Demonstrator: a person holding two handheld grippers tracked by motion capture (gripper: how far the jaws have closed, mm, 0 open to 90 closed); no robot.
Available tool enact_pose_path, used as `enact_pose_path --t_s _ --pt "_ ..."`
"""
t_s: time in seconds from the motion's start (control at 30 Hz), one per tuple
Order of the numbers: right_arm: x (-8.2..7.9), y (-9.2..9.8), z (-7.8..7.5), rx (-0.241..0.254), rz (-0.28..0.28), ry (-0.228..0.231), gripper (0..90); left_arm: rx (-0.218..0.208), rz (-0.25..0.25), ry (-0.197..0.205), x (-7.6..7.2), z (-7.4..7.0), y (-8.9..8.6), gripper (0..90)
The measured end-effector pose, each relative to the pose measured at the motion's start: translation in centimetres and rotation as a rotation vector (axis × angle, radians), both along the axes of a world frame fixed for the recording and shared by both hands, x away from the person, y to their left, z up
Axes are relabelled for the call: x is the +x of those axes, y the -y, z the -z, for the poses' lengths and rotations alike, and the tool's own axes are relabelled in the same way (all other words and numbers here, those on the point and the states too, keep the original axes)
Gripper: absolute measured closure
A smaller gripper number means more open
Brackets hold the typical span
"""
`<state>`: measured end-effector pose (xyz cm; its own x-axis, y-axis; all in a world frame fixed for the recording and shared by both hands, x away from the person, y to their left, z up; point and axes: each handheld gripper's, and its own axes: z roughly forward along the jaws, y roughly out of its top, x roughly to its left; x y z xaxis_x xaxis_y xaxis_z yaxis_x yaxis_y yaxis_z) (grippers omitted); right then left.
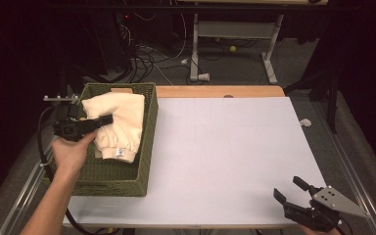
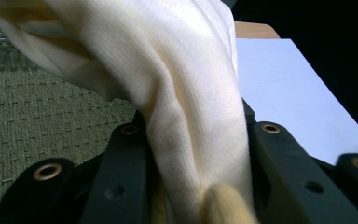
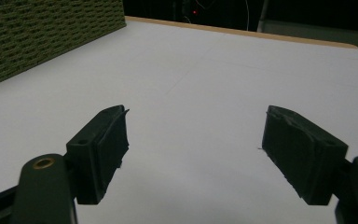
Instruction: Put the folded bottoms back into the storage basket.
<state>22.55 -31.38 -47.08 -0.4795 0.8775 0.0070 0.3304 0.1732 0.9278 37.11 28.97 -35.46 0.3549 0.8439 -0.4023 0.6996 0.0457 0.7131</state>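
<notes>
A cream folded garment [image 1: 120,122] hangs partly inside a green woven basket [image 1: 148,142] at the table's left. My left gripper [image 1: 108,119] reaches in from the left, above the basket, and is shut on the garment. In the left gripper view the cloth [image 2: 191,102] is pinched between the two black jaws of the left gripper [image 2: 198,135], with the basket's weave [image 2: 37,121] behind. My right gripper [image 1: 289,188] rests near the front right corner of the table, open with nothing between its jaws. The right gripper [image 3: 193,140] faces the white tabletop [image 3: 205,74].
A white sheet [image 1: 235,156] covers the table, with a wooden edge [image 1: 220,91] at the back. The basket's side [image 3: 42,32] shows at the far left in the right gripper view. Desk legs and cables [image 1: 196,54] lie on the floor beyond.
</notes>
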Motion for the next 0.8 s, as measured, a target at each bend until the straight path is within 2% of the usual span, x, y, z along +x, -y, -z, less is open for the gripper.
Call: enact_pose_path --t_s 0.2,0.53,0.8 --pt "0.0 0.0 0.0 0.002 0.002 0.003 23.1 0.027 -0.022 -0.025 1.1 1.1 0.1 66.9" --pt "0.0 0.1 0.0 0.005 0.003 0.003 23.0 0.048 -0.049 -0.065 2.7 2.9 0.4 66.8" --pt "0.0 0.1 0.0 0.005 0.005 -0.001 23.1 0.048 -0.07 -0.097 3.9 4.5 0.4 66.6"
